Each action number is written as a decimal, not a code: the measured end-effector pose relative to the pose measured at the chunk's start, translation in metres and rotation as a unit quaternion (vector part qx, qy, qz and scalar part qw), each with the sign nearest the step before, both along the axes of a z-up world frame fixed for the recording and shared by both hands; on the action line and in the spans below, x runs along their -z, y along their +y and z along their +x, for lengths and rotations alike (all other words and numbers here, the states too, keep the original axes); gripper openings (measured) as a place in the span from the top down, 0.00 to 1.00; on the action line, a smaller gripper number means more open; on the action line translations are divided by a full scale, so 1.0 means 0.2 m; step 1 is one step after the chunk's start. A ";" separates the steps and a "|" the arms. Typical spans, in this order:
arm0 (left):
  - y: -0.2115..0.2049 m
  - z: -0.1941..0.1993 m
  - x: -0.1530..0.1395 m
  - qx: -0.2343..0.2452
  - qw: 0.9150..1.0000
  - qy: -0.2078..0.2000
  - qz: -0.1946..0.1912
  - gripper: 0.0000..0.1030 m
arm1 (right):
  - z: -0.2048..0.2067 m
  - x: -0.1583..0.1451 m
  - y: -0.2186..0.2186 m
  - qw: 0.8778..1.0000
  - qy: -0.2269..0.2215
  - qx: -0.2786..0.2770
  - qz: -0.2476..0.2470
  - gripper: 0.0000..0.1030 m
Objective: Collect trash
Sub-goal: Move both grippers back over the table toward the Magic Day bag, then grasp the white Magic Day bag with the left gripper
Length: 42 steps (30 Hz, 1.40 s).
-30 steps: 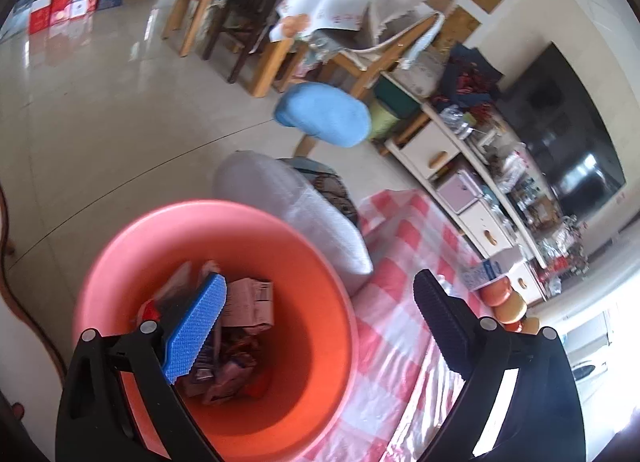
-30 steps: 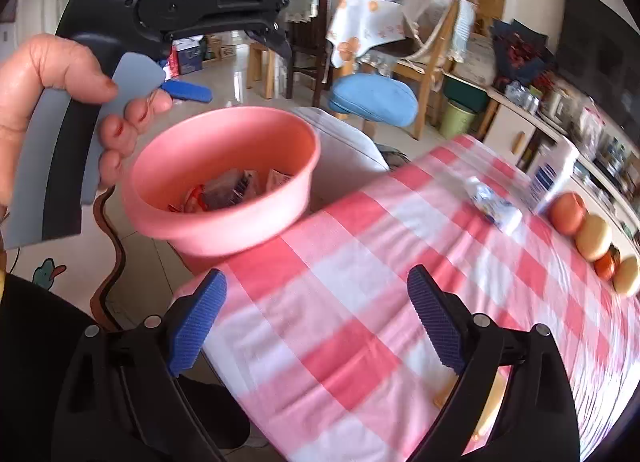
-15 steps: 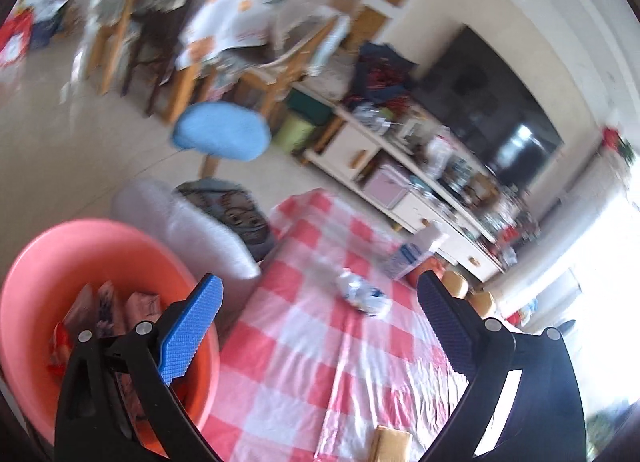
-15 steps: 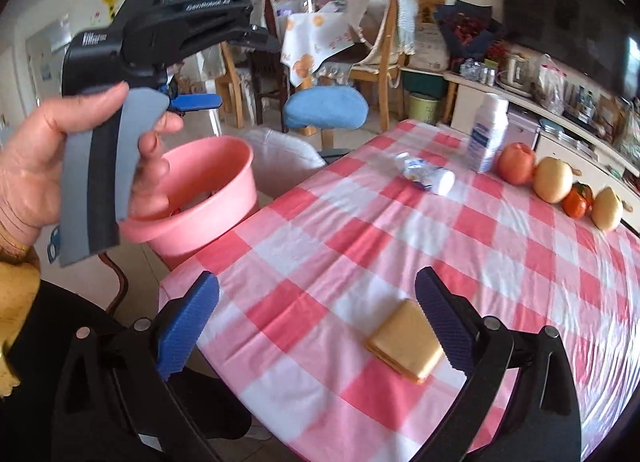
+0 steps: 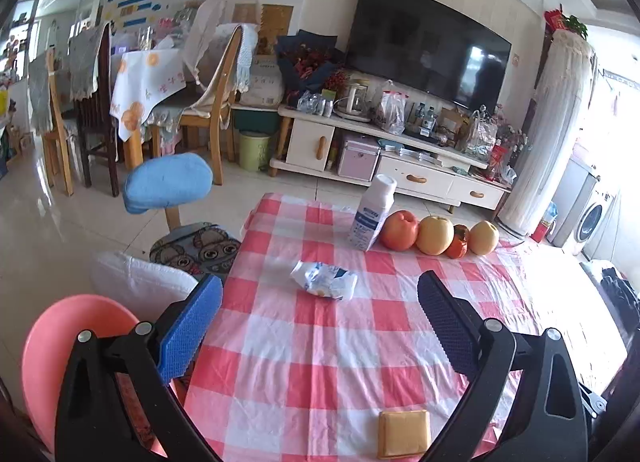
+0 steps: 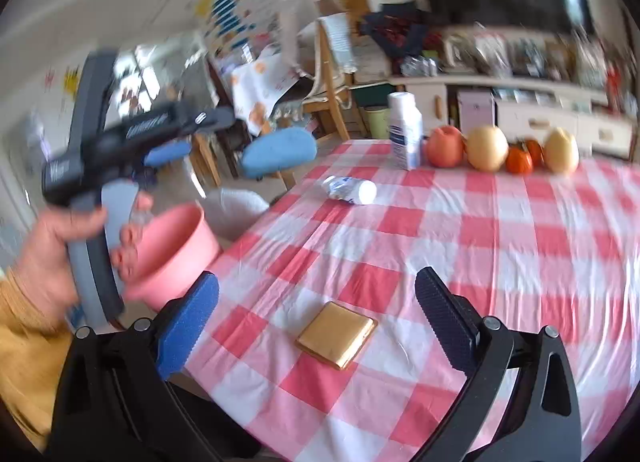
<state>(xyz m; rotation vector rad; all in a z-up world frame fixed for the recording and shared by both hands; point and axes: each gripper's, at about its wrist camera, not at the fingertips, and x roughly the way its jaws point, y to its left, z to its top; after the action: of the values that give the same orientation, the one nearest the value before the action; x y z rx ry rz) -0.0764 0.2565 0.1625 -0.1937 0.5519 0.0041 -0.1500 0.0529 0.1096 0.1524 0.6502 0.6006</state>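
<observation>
Your left wrist camera looks along its open jaws, tilted down across the table (image 5: pixel 304 346) toward the television (image 5: pixel 424 45). Your right wrist camera sits close over the near edge, angled down the same way, catching your left hand (image 6: pixel 52 258) at its side. Both views share the gold packet (image 5: pixel 404 433) (image 6: pixel 338 334), crumpled wrapper (image 5: pixel 324 280) (image 6: pixel 349 189), white bottle (image 5: pixel 373 210) (image 6: pixel 405 129) and pink bowl (image 5: pixel 52 346) (image 6: pixel 176 250).

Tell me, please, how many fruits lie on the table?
4, in one row at the far edge, right of the upright white bottle: red apple, yellow apple, small orange fruit, yellow fruit. Others may be hidden.
</observation>
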 end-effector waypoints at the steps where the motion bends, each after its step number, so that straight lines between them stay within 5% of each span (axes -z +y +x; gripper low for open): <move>1: -0.01 0.00 -0.01 -0.002 1.000 -0.003 0.004 0.06 | 0.02 0.00 -0.05 1.000 0.011 0.008 0.023 0.04; 13: -0.26 0.01 -0.09 0.007 0.998 -0.039 0.058 0.06 | 0.10 0.06 -0.39 0.993 0.055 0.040 0.101 0.04; 18: -0.31 0.06 -0.09 0.005 0.998 -0.025 0.056 0.06 | 0.10 0.04 -0.48 0.992 0.036 0.045 0.112 0.04; 25: -0.31 0.25 0.00 0.001 0.999 0.052 0.003 0.06 | 0.15 0.08 -0.58 0.993 0.033 0.059 0.095 0.04; 34: -0.24 0.61 0.29 -0.072 0.979 0.168 -0.086 0.06 | 0.24 0.20 -0.43 0.997 0.072 -0.003 0.017 0.04; 42: -0.25 0.88 0.48 -0.101 0.968 0.223 -0.054 0.06 | 0.23 0.27 -0.18 0.993 0.064 -0.090 -0.038 0.04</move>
<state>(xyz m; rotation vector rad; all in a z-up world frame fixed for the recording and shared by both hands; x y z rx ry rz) 0.0999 0.2065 0.0675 -0.3596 0.9815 0.2210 -0.1034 0.0169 0.0558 0.0623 0.8161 0.7428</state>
